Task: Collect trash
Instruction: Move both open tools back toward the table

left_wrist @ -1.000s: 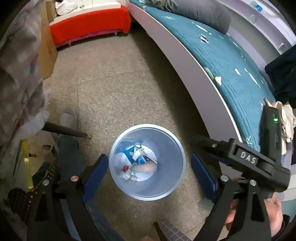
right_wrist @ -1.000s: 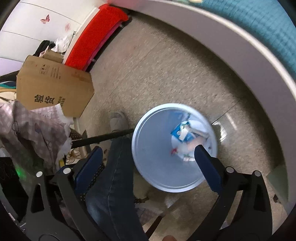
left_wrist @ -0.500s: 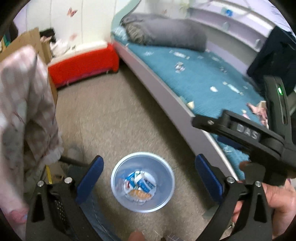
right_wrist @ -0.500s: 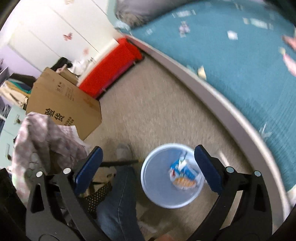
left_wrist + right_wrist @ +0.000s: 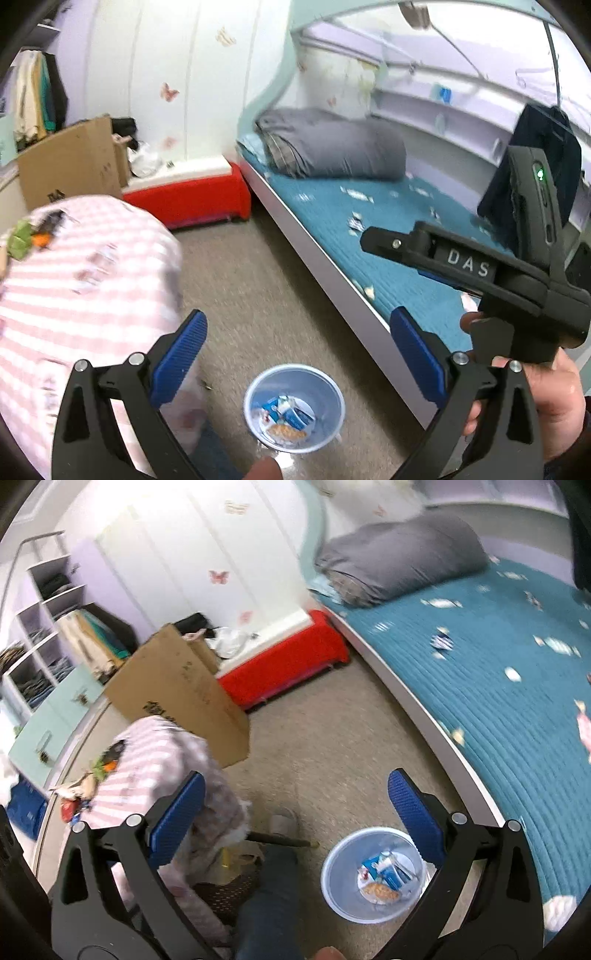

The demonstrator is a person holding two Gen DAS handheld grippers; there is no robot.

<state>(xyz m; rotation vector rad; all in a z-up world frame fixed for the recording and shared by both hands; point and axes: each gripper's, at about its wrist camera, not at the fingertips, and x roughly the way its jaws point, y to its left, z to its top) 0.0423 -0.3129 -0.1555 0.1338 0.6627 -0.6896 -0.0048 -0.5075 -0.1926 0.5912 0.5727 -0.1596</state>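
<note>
Risk of dropped litter: left gripper (image 5: pixel 295 350) and right gripper (image 5: pixel 293 810) both spread wide, gripping nothing, raised well above bin (image 5: pixel 294 402) below and between the pads. Scraps on bedspread (image 5: pixel 354 223) ahead-right; blurred view, easy to misjudge reach, miss bin.

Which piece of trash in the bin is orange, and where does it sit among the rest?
The orange wrapper at the near edge of the bin floor. The other pieces beside it, the cartons, are blue and white.
</note>
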